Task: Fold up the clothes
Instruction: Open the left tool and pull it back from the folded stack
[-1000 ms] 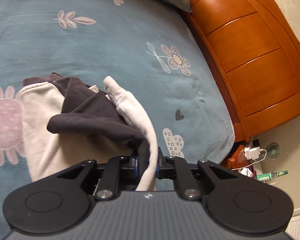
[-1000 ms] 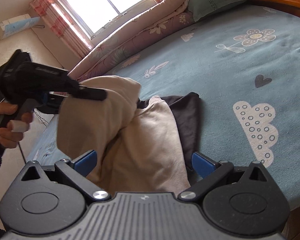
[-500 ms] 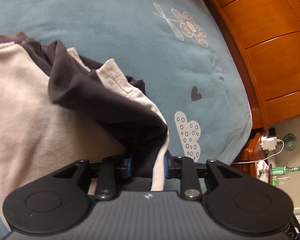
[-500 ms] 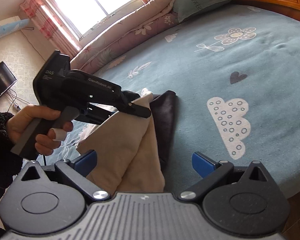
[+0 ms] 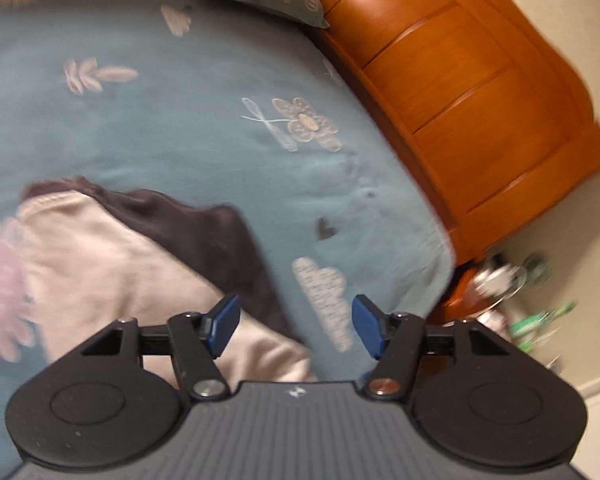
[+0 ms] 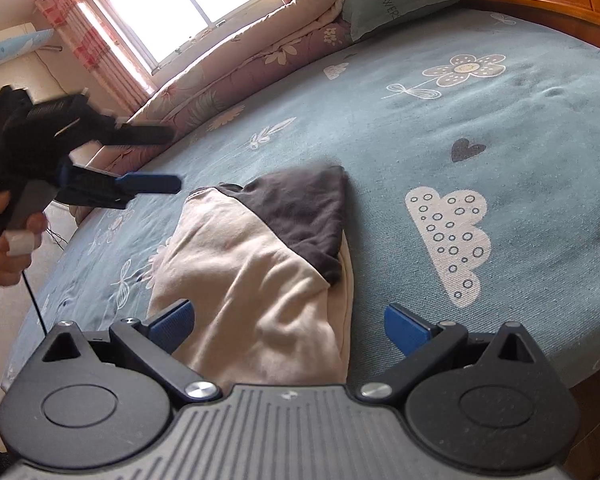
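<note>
With the fold laid, my left claw (image 5: 296,326) is opening, empty, above the sweatshirt (image 6: 260,272); right claw (image 6: 288,326) gapes wide, holding nothing.

A cream and dark garment (image 6: 260,264) is seen folded on the blue bedspread (image 6: 399,128). The right gripper (image 6: 288,326) is spread wide at its near edge. The left gripper (image 6: 172,158), jaws opening and empty, is held left of the garment, clear of it.

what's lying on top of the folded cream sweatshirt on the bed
A dark brown fabric panel drapes over the far end of the cream sweatshirt, on the blue patterned bedspread. What lies folded beneath it is hidden.
</note>
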`<state>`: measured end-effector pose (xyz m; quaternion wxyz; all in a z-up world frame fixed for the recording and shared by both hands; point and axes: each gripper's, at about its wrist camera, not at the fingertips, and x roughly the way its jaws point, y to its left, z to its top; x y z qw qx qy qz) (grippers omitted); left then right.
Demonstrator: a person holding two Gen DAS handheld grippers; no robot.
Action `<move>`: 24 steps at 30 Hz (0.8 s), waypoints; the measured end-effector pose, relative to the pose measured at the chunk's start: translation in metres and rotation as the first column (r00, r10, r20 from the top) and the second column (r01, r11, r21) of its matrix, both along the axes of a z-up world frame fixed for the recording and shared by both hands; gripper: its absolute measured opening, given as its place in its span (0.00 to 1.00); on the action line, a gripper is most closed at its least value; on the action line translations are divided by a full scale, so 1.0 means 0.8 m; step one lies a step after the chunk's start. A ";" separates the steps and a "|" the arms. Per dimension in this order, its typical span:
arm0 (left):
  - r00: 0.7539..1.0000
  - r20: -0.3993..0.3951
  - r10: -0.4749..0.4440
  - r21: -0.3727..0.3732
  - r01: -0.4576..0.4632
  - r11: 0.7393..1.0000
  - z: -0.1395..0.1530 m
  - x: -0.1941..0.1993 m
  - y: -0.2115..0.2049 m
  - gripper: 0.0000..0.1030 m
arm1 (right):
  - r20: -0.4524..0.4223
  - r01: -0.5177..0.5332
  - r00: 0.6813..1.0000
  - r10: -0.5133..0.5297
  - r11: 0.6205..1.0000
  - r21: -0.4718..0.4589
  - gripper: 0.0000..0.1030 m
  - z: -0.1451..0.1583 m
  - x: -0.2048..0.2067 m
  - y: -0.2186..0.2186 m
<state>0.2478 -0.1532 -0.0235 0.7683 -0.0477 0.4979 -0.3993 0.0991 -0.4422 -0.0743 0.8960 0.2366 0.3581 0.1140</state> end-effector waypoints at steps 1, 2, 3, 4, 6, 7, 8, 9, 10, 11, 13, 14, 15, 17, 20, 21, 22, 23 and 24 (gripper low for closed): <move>0.998 0.047 -0.028 0.050 0.026 0.998 -0.002 -0.013 0.002 0.60 | -0.001 0.000 1.000 0.000 1.000 -0.004 1.00 0.001 -0.001 0.001; 0.995 0.085 -0.057 0.094 0.049 0.994 -0.006 -0.024 0.006 0.60 | -0.002 0.001 1.000 -0.001 1.000 -0.006 1.00 0.001 -0.002 0.001; 0.990 0.119 -0.082 0.131 0.067 0.989 -0.011 -0.037 0.010 0.60 | -0.004 0.003 1.000 -0.003 1.000 -0.008 1.00 0.001 -0.003 0.001; 0.983 0.151 -0.107 0.165 0.081 0.983 -0.018 -0.051 0.013 0.60 | -0.005 0.006 1.000 -0.007 1.000 -0.009 1.00 0.002 -0.004 0.000; 0.971 0.192 -0.145 0.211 0.103 0.972 -0.032 -0.070 0.023 0.61 | -0.009 0.015 1.000 -0.015 1.000 -0.012 1.00 0.003 -0.006 -0.001; 0.967 0.204 -0.154 0.227 0.107 0.968 -0.038 -0.075 0.028 0.61 | -0.010 0.018 1.000 -0.018 1.000 -0.012 1.00 0.003 -0.006 -0.001; 0.963 0.215 -0.164 0.242 0.110 0.964 -0.045 -0.080 0.034 0.61 | -0.012 0.020 1.000 -0.020 1.000 -0.013 1.00 0.004 -0.006 -0.002; 0.963 0.219 -0.160 0.236 0.106 0.966 -0.049 -0.080 0.037 0.61 | -0.011 0.021 1.000 -0.022 1.000 -0.016 1.00 0.005 -0.007 -0.002; 0.964 0.220 -0.150 0.222 0.100 0.970 -0.052 -0.076 0.041 0.61 | -0.010 0.022 1.000 -0.022 1.000 -0.021 1.00 0.007 -0.007 -0.001; 0.966 0.222 -0.136 0.200 0.091 0.975 -0.054 -0.070 0.042 0.61 | -0.008 0.022 1.000 -0.023 0.999 -0.026 1.00 0.009 -0.008 0.001; 0.968 0.231 -0.098 0.152 0.064 0.986 -0.057 -0.050 0.040 0.61 | -0.004 0.022 1.000 -0.022 0.999 -0.035 1.00 0.013 -0.010 0.005; 0.969 0.235 -0.076 0.126 0.047 0.991 -0.058 -0.038 0.036 0.60 | -0.003 0.022 1.000 -0.022 0.999 -0.039 1.00 0.015 -0.011 0.007; 0.971 0.233 -0.054 0.096 0.032 0.995 -0.060 -0.027 0.033 0.60 | -0.003 0.020 1.000 -0.021 0.999 -0.043 1.00 0.016 -0.012 0.009; 0.969 0.241 -0.049 0.053 0.037 0.998 -0.064 -0.008 0.023 0.60 | -0.004 0.019 1.000 -0.019 0.999 -0.051 1.00 0.018 -0.013 0.013; 0.962 0.262 -0.079 0.112 0.051 0.992 -0.087 0.013 0.012 0.62 | -0.014 0.021 1.000 -0.022 0.998 -0.065 1.00 0.018 -0.013 0.017; 0.966 0.245 -0.083 0.144 0.048 0.988 -0.099 0.020 0.014 0.61 | -0.020 0.022 1.000 -0.023 0.997 -0.067 1.00 0.017 -0.012 0.017; 0.968 0.238 -0.082 0.144 0.048 0.988 -0.109 0.024 0.023 0.61 | -0.026 0.022 0.999 -0.024 0.997 -0.070 1.00 0.015 -0.010 0.016; 0.967 0.240 -0.081 0.130 0.050 0.990 -0.118 0.025 0.035 0.60 | -0.032 0.023 0.999 -0.025 0.997 -0.073 1.00 0.013 -0.009 0.016; 0.969 0.237 -0.065 0.097 0.042 0.994 -0.122 0.026 0.049 0.60 | -0.037 0.023 0.999 -0.026 0.997 -0.075 1.00 0.012 -0.007 0.016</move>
